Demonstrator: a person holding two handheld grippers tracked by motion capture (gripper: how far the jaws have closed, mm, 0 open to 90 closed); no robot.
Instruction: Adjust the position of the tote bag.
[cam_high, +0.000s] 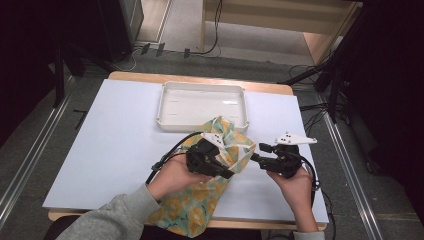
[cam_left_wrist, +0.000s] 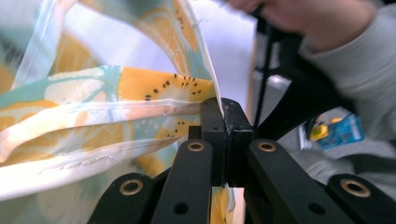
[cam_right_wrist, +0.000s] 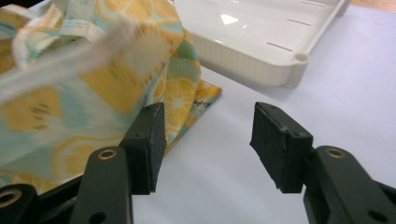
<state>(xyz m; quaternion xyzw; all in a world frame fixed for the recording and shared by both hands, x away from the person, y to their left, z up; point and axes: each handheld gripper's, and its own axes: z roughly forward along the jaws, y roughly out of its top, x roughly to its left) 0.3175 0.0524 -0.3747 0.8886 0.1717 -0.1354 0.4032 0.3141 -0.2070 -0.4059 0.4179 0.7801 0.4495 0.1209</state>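
A cloth printed with yellow citrus slices on pale green lies bunched on the white table sheet and hangs over the table's near edge. My left gripper is shut on a hemmed edge of it; in the left gripper view the jaws are pressed together with the cloth pinched between them and lifted. My right gripper is just right of the cloth. Its jaws stand open and nothing is between them. The cloth brushes the outside of its left finger.
A white plastic tray with nothing in it sits behind the cloth, touching its far corner, and appears close ahead as the tray in the right gripper view. The white sheet covers the table. Cables and dark stands surround the table.
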